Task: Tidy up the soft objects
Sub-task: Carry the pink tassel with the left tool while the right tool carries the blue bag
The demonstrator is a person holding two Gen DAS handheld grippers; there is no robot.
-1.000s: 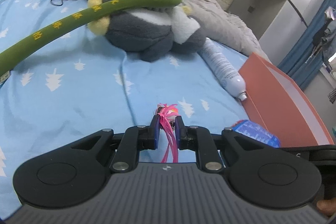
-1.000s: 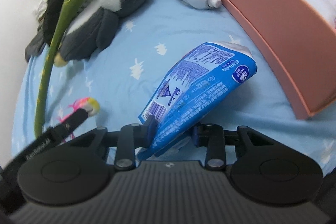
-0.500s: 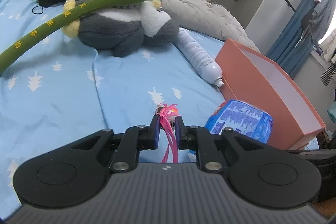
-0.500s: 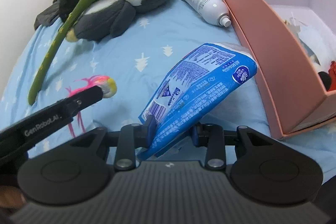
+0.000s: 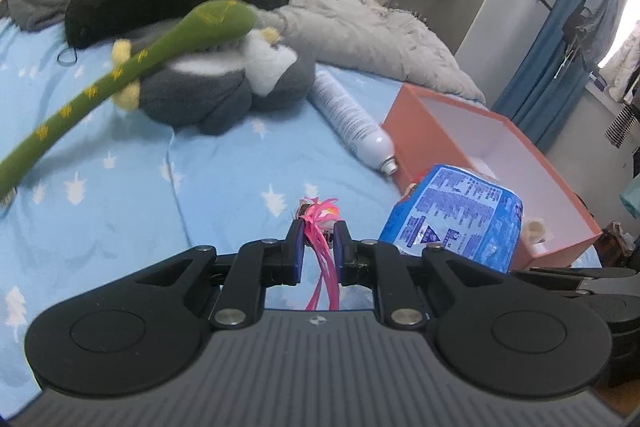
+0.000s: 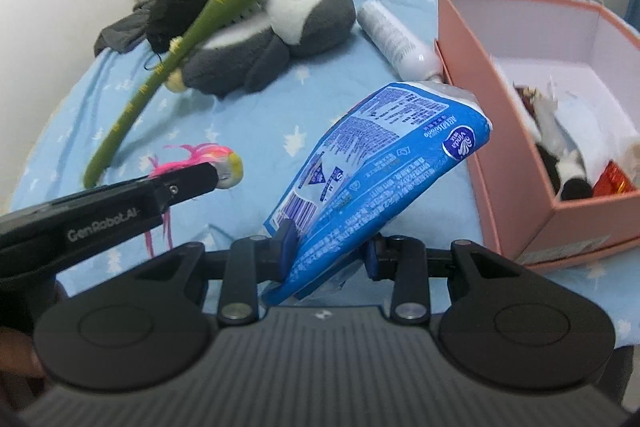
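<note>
Above a blue bed [image 5: 224, 163], the left claw [image 5: 318, 227] is clamped on a pink tasselled toy [image 5: 320, 215] while the right claw [image 6: 330, 239] pinches the lower end of a blue tissue pack [image 6: 380, 163], both lifted clear of the sheet. The pack tilts toward the open orange box [image 6: 516, 163] just to its right, apparently bound for it. A grey plush [image 5: 224, 87] and green plush stick [image 5: 120, 75] lie farther up the bed.

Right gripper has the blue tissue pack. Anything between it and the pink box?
Nothing visible. The right gripper holds the blue tissue pack above the bedsheet, left of the pink box. The white bottle lies farther back, beside the box's far corner.
</note>
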